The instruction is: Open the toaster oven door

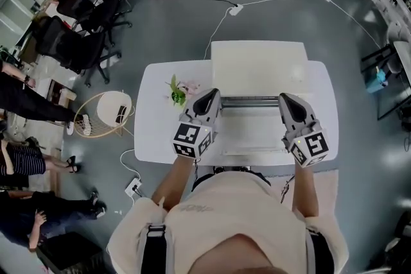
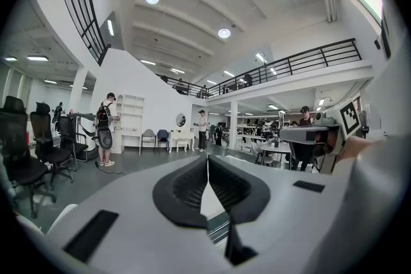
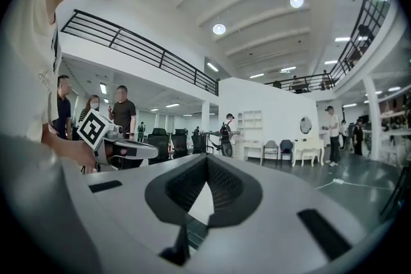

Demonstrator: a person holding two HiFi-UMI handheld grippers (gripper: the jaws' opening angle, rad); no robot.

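Head view: white counter (image 1: 157,131), person standing at its near edge. White toaster oven (image 1: 260,67) sits at the middle of the far edge, front turned toward the person, with a grey handle bar (image 1: 250,101) running across the top of the front. From this angle I cannot tell if the door is closed or lowered. Left gripper (image 1: 210,95) has its tip at the left end of the bar, right gripper (image 1: 286,99) at the right end, and both point toward the far edge. A small spray of flowers (image 1: 178,93) lies on the counter just left of the left gripper. On the floor beyond the far edge, a power strip (image 1: 236,9) with a white cable. Left gripper view: dark ribbed pads (image 2: 186,186) meet at the tips, jaws together, nothing clamped. A white surface (image 2: 209,199) and a grey strip (image 2: 218,228) show through the gap below the tips. The other gripper is visible at right, level with this one. Open hall behind, people standing. Right gripper view: same picture, pads (image 3: 225,186) closed tip to tip on nothing, white and grey showing in the gap beneath, the left gripper at the left side.
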